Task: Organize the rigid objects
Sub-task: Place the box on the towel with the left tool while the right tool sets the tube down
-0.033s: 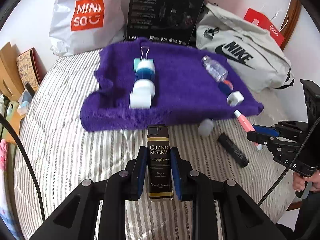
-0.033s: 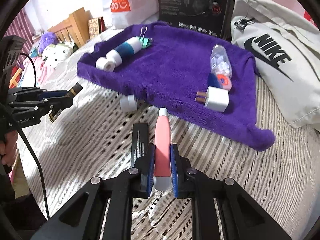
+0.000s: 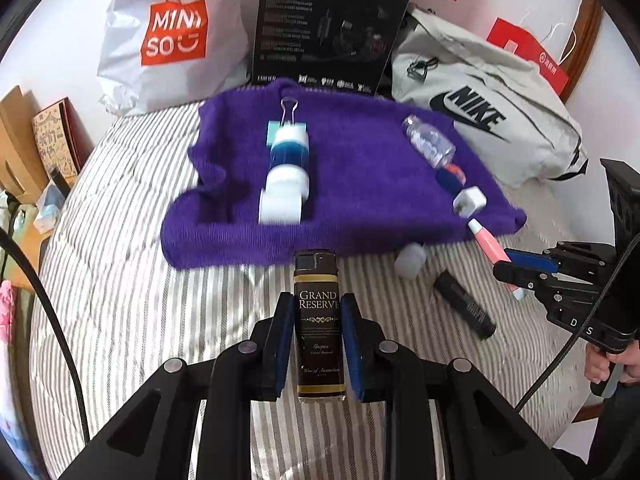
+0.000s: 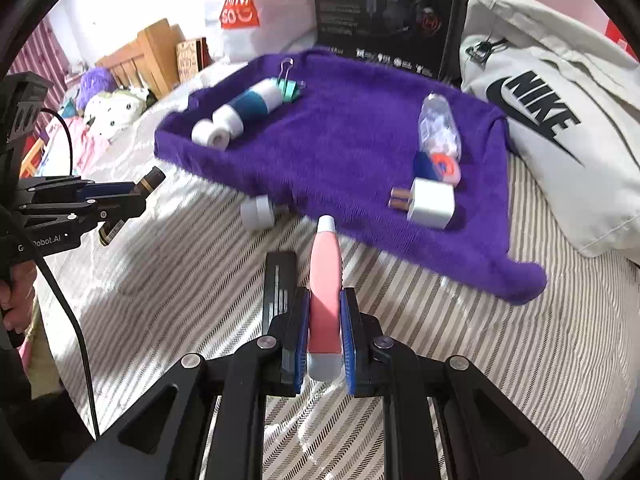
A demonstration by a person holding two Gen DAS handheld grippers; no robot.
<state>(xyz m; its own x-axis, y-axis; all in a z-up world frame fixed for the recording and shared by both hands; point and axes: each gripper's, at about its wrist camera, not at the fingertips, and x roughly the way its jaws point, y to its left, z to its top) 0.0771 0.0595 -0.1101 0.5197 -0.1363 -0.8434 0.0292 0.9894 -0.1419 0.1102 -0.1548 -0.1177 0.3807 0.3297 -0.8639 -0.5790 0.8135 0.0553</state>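
Left wrist view: left gripper clamped on dark lighter, above striped bedding; purple towel already carries several items

Right wrist view: right gripper clamped on pink tube; black stick and white cap off-towel, seemingly unsorted

A dark lighter printed "Grand Reserve" sits clamped between the left fingers, its black cap jutting past their tips. A pink tube with a white cap is pinched between the right fingers, cap pointing forward. Just left of those fingers a black stick lies flat on the bedding. Ahead of both fingertips, a small whitish cylinder, possibly a cap, rests at the purple towel's near edge
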